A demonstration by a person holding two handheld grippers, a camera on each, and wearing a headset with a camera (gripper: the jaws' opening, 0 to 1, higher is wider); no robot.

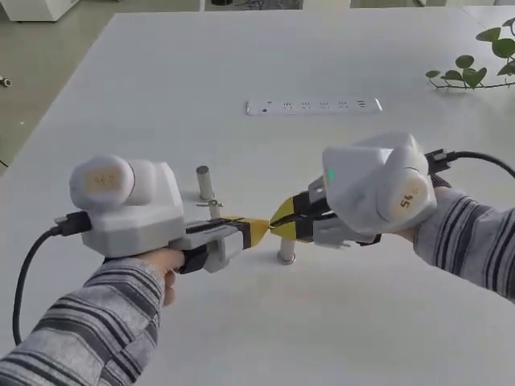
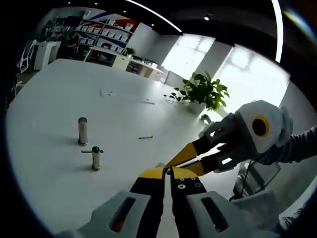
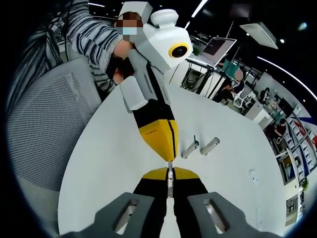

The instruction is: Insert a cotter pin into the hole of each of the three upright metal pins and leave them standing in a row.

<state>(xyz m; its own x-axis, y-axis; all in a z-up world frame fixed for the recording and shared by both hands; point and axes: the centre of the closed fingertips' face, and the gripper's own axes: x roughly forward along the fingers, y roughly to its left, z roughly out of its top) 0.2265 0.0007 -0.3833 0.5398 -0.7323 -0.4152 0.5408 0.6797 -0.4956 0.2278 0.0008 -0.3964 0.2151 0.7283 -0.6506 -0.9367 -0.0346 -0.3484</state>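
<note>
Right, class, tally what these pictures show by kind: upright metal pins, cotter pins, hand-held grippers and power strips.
Upright metal pins: 3
Cotter pins: 3
Grippers: 2
Power strip: 1
Total: 9

white power strip point(image 1: 314, 106) — leafy plant point(image 1: 481, 60) beyond
</note>
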